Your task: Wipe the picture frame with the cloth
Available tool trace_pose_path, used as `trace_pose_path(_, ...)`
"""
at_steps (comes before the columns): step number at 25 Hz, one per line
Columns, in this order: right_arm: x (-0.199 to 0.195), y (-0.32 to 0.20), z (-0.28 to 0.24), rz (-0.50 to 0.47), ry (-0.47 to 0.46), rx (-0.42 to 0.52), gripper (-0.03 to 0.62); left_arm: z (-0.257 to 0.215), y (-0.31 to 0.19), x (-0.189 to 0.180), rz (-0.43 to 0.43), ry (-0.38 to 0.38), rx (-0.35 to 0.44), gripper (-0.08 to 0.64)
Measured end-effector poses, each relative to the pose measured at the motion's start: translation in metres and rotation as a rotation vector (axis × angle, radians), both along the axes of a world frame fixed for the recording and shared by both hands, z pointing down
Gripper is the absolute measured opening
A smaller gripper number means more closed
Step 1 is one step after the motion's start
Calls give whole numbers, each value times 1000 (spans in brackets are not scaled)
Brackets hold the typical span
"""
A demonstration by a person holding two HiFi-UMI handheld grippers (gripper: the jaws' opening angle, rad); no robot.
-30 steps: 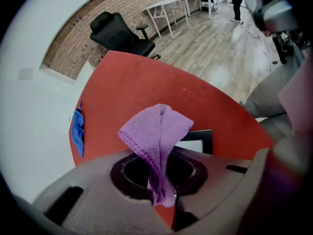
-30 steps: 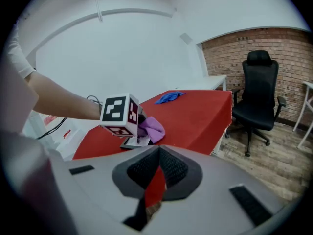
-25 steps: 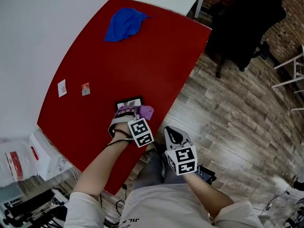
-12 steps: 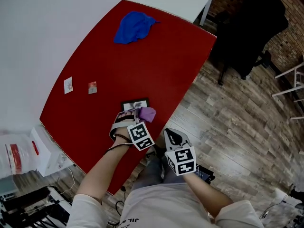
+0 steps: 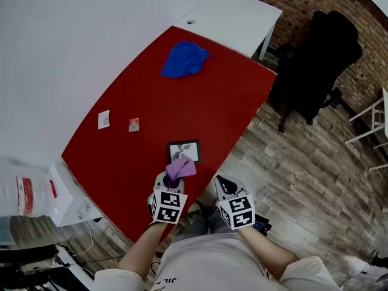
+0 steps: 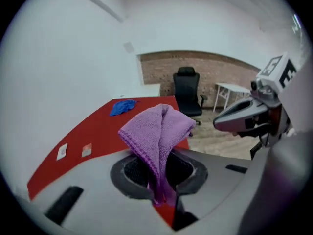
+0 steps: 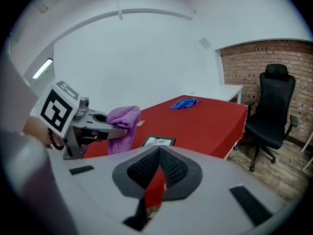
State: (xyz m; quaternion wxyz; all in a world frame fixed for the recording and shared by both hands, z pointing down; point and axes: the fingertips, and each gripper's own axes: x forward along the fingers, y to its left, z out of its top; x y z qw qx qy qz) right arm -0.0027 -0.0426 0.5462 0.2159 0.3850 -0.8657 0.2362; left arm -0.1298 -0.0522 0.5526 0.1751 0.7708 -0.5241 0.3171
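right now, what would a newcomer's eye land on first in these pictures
The red table dominates the scene, with a small picture frame lying flat close to its near edge. Right by the frame, the left gripper is shut on a purple cloth. A blue cloth lies crumpled at the table's far end.

— What did the left gripper (image 5: 172,180) do?
— It drew back toward the person and took the purple cloth (image 5: 181,169) off the picture frame (image 5: 183,151).
— And the frame?
— Its lower part had been covered. It came almost wholly into view.
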Motion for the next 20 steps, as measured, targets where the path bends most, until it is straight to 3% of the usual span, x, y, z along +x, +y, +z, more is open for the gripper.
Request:
trace_pose_path(4,-2,11,-18,-7,-16,-7,5,-27,40,-10,-174,163,58,63)
trace_pose_path(8,-8,21,-31,-21,2,13,5,-42,71,-16,-273,249,100,63)
trace_pose_path(15,-16,28,-45,-9,6,32,5,-57,82,-30,-330,242,187,63)
trace_pose_path(20,-17,35,-46,4,5,26,5,-67,84,-30,-319,235,218,63)
